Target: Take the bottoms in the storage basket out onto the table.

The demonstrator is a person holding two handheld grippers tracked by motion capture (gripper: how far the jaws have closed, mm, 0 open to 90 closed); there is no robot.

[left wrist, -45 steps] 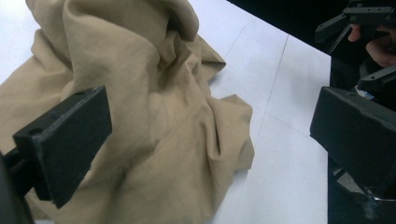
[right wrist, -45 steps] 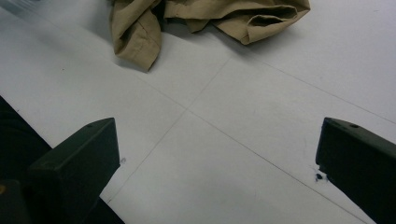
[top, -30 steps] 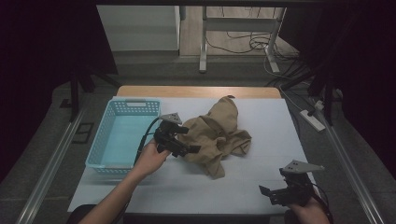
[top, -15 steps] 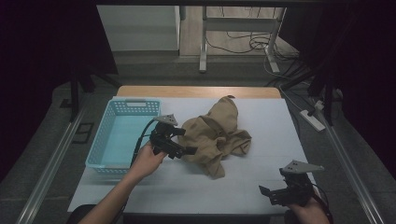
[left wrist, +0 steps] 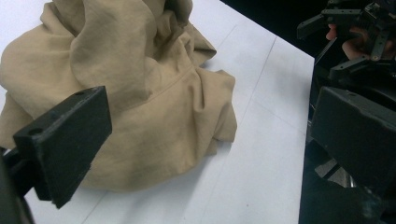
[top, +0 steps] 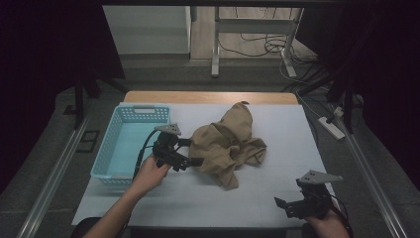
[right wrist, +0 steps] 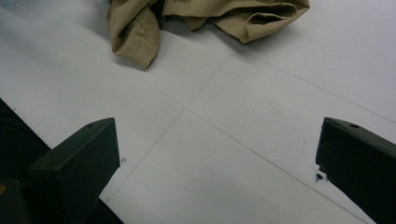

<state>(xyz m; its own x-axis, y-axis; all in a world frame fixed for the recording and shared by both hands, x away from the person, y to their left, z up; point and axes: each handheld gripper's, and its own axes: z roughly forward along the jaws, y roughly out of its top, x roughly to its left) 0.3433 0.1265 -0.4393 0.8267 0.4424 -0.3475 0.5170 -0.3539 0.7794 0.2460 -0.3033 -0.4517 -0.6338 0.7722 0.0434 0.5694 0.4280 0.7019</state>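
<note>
A white table top [top: 277, 198], scored by thin seam lines and edged at its far side by a strip of bare wood [top: 208, 97], is seen from above in a dimly lit room. A crumpled tan garment [top: 225, 146] is heaped near the middle of the surface, and a light-blue plastic basket [top: 111, 158] is set at the left edge. The left gripper [top: 190, 151] is held just beside the garment's left flank, between basket and cloth; its jaws are spread wide and nothing is grasped. In the left gripper view the garment [left wrist: 140, 93] is seen between and beyond the parted jaws. The right gripper [top: 285, 207] is held at the near right corner, well apart from the garment, its jaws likewise released; bare white surface is framed between them in the right gripper view, with a folded edge of the garment [right wrist: 135, 35] farther off. Beyond the table, a grey floor, loose black cables [top: 257, 47], metal table legs [top: 215, 42] and a white power strip [top: 333, 128] are visible; the surroundings are dark.
</note>
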